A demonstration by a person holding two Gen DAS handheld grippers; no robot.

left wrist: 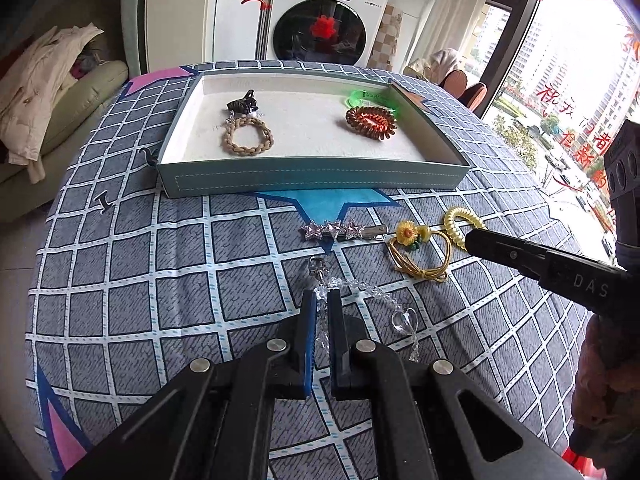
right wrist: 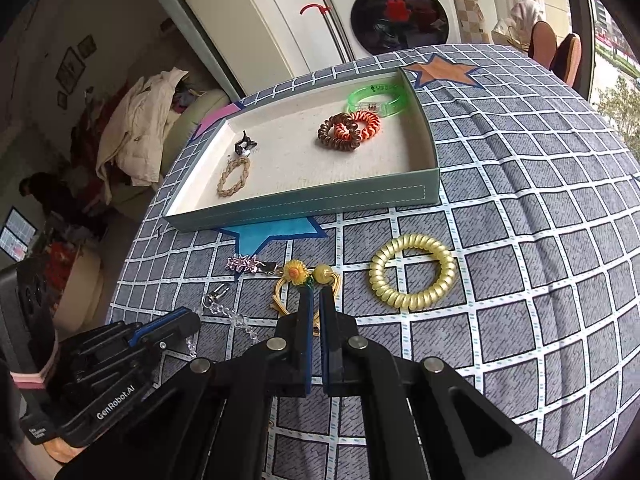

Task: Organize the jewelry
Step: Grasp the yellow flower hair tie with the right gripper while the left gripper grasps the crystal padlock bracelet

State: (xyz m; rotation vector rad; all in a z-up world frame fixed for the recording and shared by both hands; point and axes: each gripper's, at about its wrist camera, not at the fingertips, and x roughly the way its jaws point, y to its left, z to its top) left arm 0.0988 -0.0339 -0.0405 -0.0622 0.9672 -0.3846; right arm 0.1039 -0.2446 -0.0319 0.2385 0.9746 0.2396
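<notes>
A teal tray holds a braided bracelet, a dark clip, coil hair ties and a green bangle. On the cloth lie a star clip, a sunflower hair tie, a yellow coil tie and a crystal bead chain. My left gripper is shut on the crystal chain. My right gripper is shut on the sunflower tie's yellow cord.
The table carries a grey checked cloth with coloured stars. A washing machine stands behind the table, a sofa with clothes at the left, chairs and a window at the right.
</notes>
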